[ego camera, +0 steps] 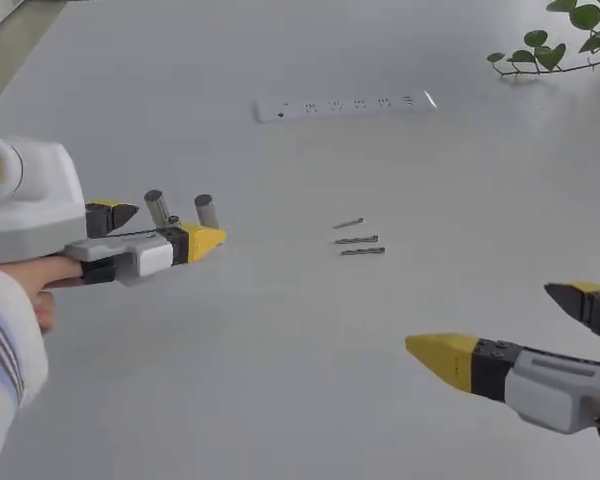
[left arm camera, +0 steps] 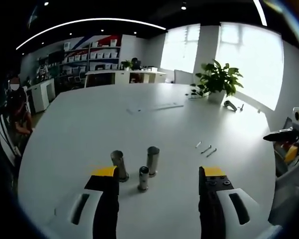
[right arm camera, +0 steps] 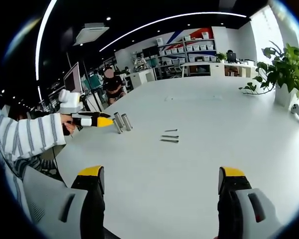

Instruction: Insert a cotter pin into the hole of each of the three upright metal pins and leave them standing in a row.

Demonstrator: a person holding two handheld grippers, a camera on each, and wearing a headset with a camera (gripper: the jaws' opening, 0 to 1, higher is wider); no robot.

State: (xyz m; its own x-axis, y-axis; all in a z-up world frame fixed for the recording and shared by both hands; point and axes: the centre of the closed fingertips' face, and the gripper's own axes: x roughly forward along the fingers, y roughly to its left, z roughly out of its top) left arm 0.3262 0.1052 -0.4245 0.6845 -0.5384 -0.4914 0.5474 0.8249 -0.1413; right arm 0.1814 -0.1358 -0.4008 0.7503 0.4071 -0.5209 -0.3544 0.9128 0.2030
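Plainly, no cotter pin is fitted yet. The three thin silver cotter pins (ego camera: 358, 238) lie side by side on the white table (ego camera: 280, 380), well apart to the right of the three grey upright metal pins (left arm camera: 153, 160), which stand in a loose cluster at the left. The left gripper (left arm camera: 159, 172) is wide open and holds nothing, its yellow-tipped jaws reaching around the cluster. The right gripper (right arm camera: 160, 172), equally wide and empty, hovers at the near right, pointing towards the cotter pins. The step in hand looks like the first pick-up. Next, I judge, the right gripper must drop low and close on one thin pin lying flat, while the left steadies an upright pin.
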